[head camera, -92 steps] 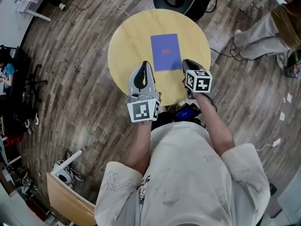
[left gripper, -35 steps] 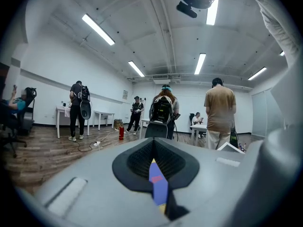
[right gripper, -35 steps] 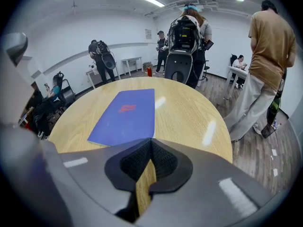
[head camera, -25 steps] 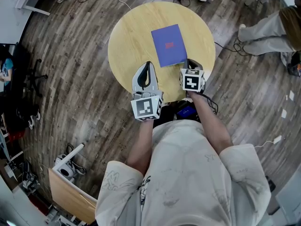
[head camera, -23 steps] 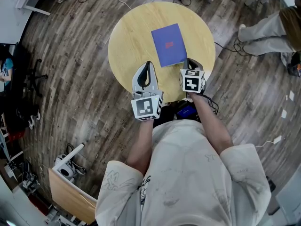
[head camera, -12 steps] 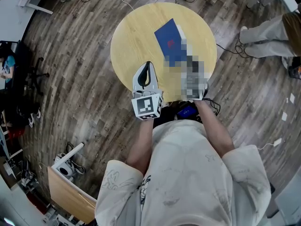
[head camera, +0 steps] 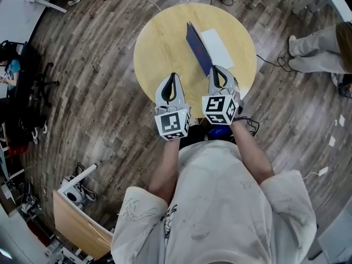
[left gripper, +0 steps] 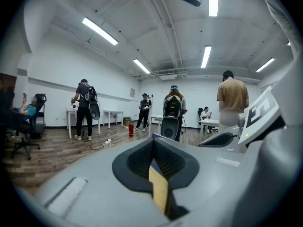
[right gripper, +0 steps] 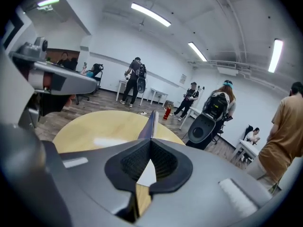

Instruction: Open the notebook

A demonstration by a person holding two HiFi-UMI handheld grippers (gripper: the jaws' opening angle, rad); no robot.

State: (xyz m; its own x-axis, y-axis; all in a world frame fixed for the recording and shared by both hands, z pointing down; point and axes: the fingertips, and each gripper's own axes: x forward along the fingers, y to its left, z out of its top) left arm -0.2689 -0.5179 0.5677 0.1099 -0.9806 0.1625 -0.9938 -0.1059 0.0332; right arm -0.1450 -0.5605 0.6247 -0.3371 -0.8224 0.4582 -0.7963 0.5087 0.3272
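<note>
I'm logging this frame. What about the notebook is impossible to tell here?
- Writing on the white page: too small in head view; a mere sliver in right gripper view.
- Face of the blue cover: nearly edge-on in both.
- Where the right gripper pinches the cover: hidden by its own body.
- The left gripper's own body hides nearly the whole table in its view.

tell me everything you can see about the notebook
The notebook is thin, with a dark blue cover and a plain white page showing. It lies on the far right part of the round, pale wooden table, half open: the cover stands up almost on edge along the left side, while the rest lies flat. The right gripper is shut on the cover's near end. Nothing else touches it.
</note>
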